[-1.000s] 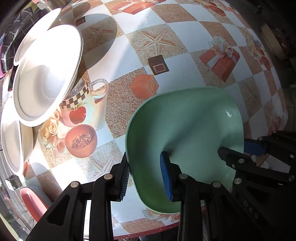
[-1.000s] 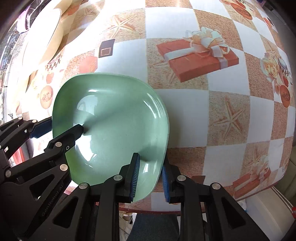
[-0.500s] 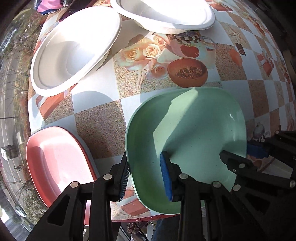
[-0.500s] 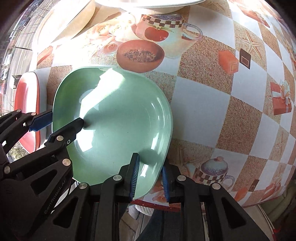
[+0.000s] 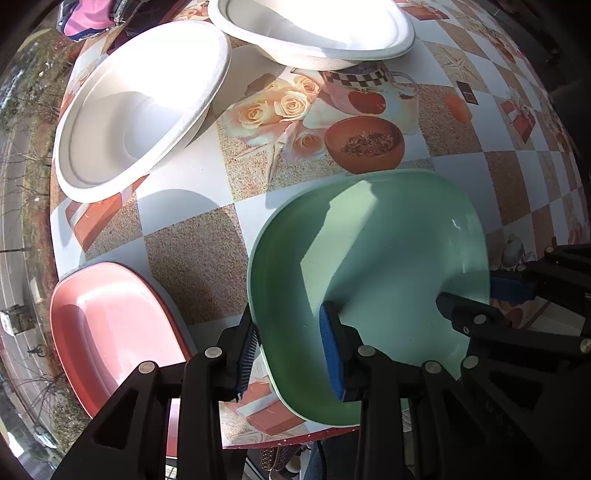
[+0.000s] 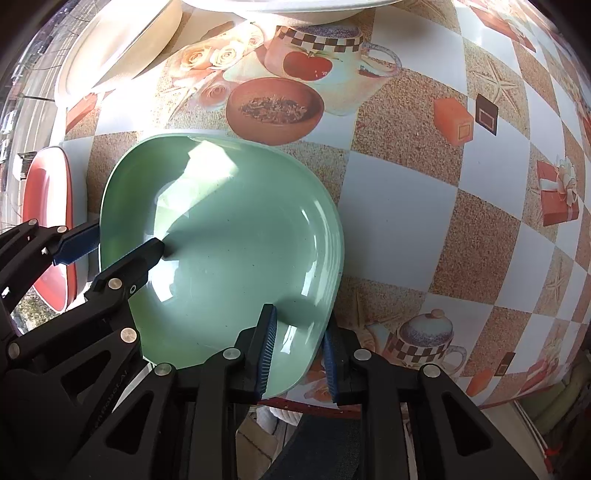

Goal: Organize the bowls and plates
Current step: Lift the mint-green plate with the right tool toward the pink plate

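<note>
A pale green, rounded-square plate (image 5: 388,258) (image 6: 236,243) hangs between both grippers, just over the patterned tablecloth near the table's front edge. My left gripper (image 5: 288,354) is shut on the plate's left rim, one pad outside and one inside. It also shows in the right wrist view, as the left gripper (image 6: 125,242). My right gripper (image 6: 298,350) is shut on the near right rim. The right gripper (image 5: 469,291) appears at the plate's far side in the left wrist view. A pink plate (image 5: 110,325) (image 6: 48,221) lies on the table just left of the green one.
Two white bowls (image 5: 140,107) (image 5: 314,26) stand at the back left, one white bowl (image 6: 118,48) showing in the right wrist view. The table's red front edge (image 5: 295,437) runs right under the grippers. Bare tablecloth (image 6: 461,221) stretches to the right.
Both grippers carried the green plate leftward across the table, bringing the pink plate and white bowls into view. Over the last half second nothing has shifted.
</note>
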`<state>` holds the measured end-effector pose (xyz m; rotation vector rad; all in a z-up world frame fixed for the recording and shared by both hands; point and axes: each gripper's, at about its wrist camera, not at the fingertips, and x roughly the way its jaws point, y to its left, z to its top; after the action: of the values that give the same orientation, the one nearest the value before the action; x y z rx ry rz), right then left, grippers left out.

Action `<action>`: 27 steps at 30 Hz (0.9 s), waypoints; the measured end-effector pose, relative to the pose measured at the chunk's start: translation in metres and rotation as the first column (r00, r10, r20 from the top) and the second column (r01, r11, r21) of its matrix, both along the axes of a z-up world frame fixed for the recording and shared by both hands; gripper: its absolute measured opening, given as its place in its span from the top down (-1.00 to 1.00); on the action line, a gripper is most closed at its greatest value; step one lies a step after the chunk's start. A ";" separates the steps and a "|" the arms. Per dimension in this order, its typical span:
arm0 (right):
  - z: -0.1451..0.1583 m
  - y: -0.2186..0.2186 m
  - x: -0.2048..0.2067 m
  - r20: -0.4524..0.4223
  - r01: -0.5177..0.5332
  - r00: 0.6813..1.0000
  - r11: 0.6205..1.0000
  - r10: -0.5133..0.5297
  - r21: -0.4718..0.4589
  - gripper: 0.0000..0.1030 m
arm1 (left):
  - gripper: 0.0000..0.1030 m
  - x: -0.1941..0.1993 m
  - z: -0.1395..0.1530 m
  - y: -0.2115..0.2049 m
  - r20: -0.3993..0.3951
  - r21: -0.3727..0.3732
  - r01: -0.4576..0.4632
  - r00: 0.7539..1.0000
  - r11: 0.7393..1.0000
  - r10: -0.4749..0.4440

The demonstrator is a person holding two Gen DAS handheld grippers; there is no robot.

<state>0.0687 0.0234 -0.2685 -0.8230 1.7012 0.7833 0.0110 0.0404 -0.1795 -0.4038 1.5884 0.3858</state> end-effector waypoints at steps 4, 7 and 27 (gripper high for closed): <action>0.001 0.001 0.001 0.001 -0.007 1.000 1.000 0.007 -0.001 0.50 | 0.32 0.000 0.000 -0.002 0.004 -0.001 0.001 1.000 1.000 -0.001; -0.001 0.002 0.003 -0.005 -0.002 1.000 1.000 0.002 -0.002 0.50 | 0.32 -0.002 -0.003 0.002 0.007 -0.003 0.002 1.000 1.000 -0.002; 0.064 0.026 0.008 -0.046 0.007 0.999 0.995 -0.002 0.104 0.51 | 0.31 -0.031 0.058 0.032 0.102 0.056 -0.065 0.993 0.996 0.059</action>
<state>0.0764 0.0491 -0.2045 -0.7338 1.6869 0.8866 -0.0200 0.0723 -0.1213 -0.4210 1.4659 0.4522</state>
